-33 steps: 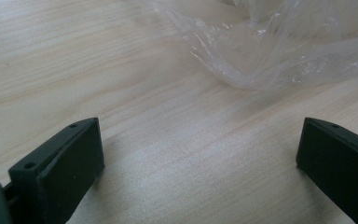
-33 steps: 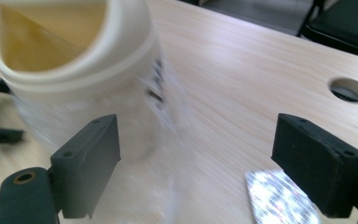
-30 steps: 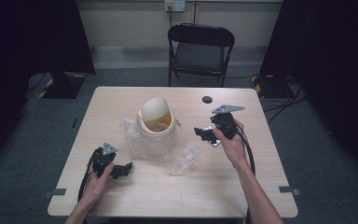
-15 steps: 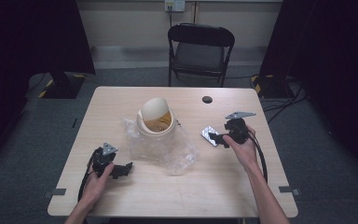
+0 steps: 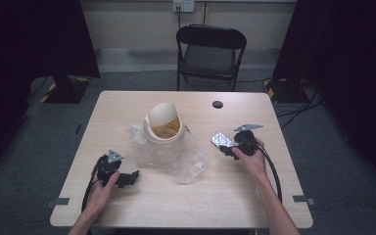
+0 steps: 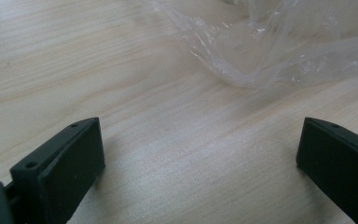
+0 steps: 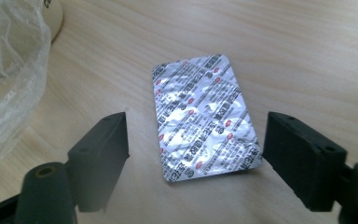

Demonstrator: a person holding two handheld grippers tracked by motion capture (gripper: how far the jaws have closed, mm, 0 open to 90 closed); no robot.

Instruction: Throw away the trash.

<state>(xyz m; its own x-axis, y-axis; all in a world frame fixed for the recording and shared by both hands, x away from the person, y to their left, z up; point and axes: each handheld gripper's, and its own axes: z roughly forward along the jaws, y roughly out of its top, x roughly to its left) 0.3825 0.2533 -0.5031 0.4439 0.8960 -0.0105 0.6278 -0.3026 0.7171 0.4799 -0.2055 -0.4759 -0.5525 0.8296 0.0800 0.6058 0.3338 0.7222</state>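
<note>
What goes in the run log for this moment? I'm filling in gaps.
right hand-held gripper: jaws closing, straddling foil blister pack on table, no grip | left hand-held gripper: open, idle beside plastic bag

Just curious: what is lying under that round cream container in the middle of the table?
A crumpled clear plastic bag spreads out beneath the cream container onto the wooden table. Whatever lies directly under its base is hidden.

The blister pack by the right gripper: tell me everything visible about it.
The blister pack is a silvery foil rectangle with rounded corners, printed in small dark text and red marks, foil side up. It lies flat on the wooden table, between the right gripper jaws, which have just been closing; neither clearly presses it yet.
</note>
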